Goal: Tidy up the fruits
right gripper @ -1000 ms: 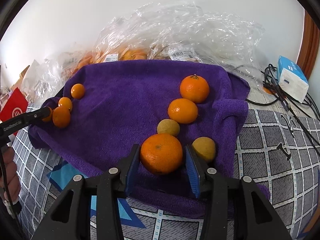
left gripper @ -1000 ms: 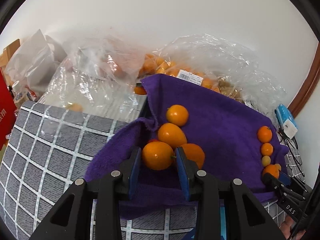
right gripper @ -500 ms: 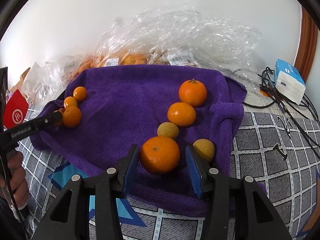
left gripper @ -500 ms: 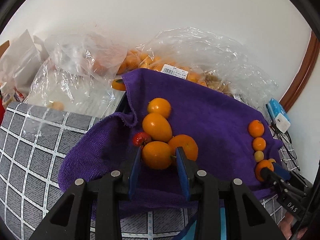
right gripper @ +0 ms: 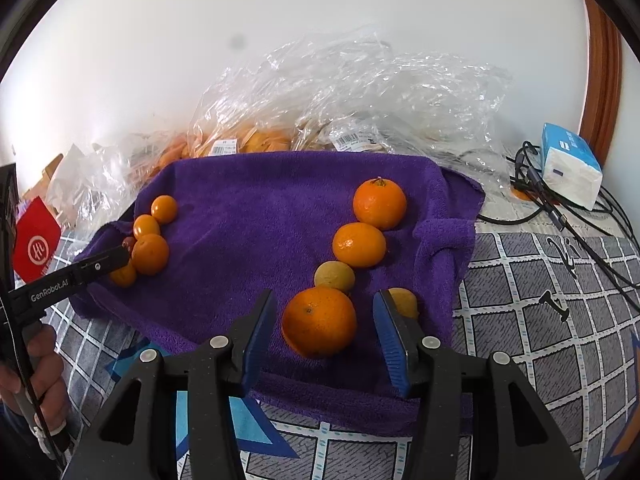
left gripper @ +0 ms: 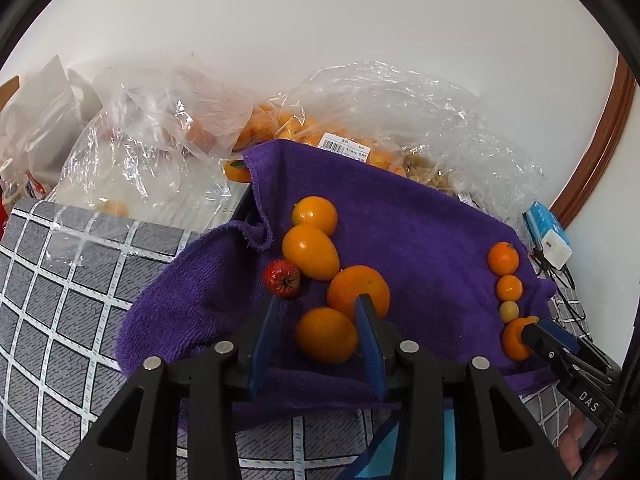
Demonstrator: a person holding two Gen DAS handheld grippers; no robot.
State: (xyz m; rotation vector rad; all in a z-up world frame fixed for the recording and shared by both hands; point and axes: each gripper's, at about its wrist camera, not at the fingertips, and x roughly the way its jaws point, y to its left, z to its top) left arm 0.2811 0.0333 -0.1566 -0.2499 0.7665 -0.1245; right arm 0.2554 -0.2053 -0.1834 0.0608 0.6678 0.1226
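Observation:
A purple towel (left gripper: 420, 232) (right gripper: 260, 240) carries two rows of fruit. My left gripper (left gripper: 318, 320) is open, its jaws on either side of an orange (left gripper: 326, 334) lying on the towel at the near end of the left row, beside another orange (left gripper: 358, 290) and a small red fruit (left gripper: 281, 278). My right gripper (right gripper: 324, 322) is open around a large orange (right gripper: 319, 321) lying at the near end of the right row. A yellowish fruit (right gripper: 334, 277) sits just behind it, and another (right gripper: 404, 302) is partly hidden by the right finger.
Clear plastic bags of fruit (left gripper: 360, 120) (right gripper: 360, 100) lie behind the towel against the white wall. A blue and white tissue pack (right gripper: 570, 170) and black cables (right gripper: 560, 216) lie at the right. A red packet (right gripper: 36, 250) is at the left. The surface is a grey checked cloth (left gripper: 60, 280).
Both grippers have opened and let go of their oranges, which now rest on the towel. Both have drawn back a little.

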